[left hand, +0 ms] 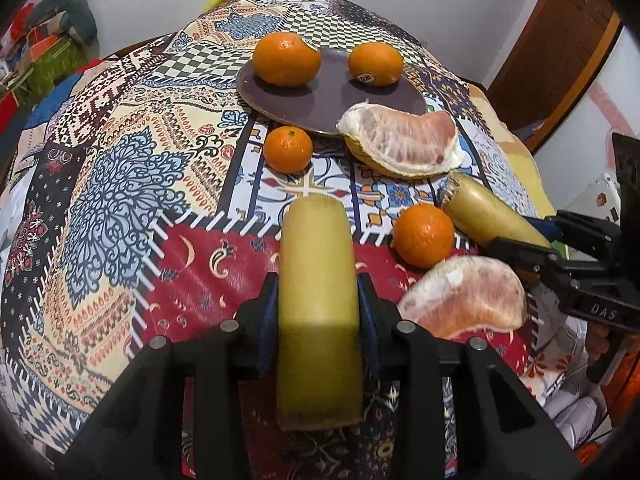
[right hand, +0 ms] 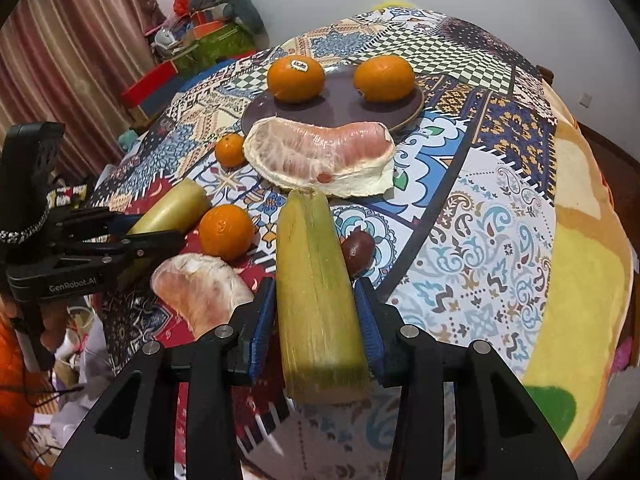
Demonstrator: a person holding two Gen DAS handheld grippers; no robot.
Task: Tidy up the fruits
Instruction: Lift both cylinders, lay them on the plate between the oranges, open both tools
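Note:
My left gripper [left hand: 319,304] is shut on a yellow-green sugarcane piece [left hand: 318,300] held above the table; it also shows in the right wrist view [right hand: 172,210]. My right gripper [right hand: 316,316] is shut on a second sugarcane piece [right hand: 316,292], seen in the left wrist view [left hand: 492,210] too. A purple plate [left hand: 320,100] carries two oranges [left hand: 287,60] [left hand: 375,64]. A pomelo wedge [left hand: 404,144] lies against the plate's front rim. A second pomelo wedge [left hand: 468,296], a small mandarin [left hand: 288,149] and an orange [left hand: 424,235] lie on the cloth.
A patterned patchwork cloth [left hand: 120,180] covers the table. A small dark fruit [right hand: 357,251] lies right of my right sugarcane piece. Boxes and clutter [right hand: 200,40] stand beyond the table's far left. A yellow blanket [right hand: 580,260] drapes the right edge.

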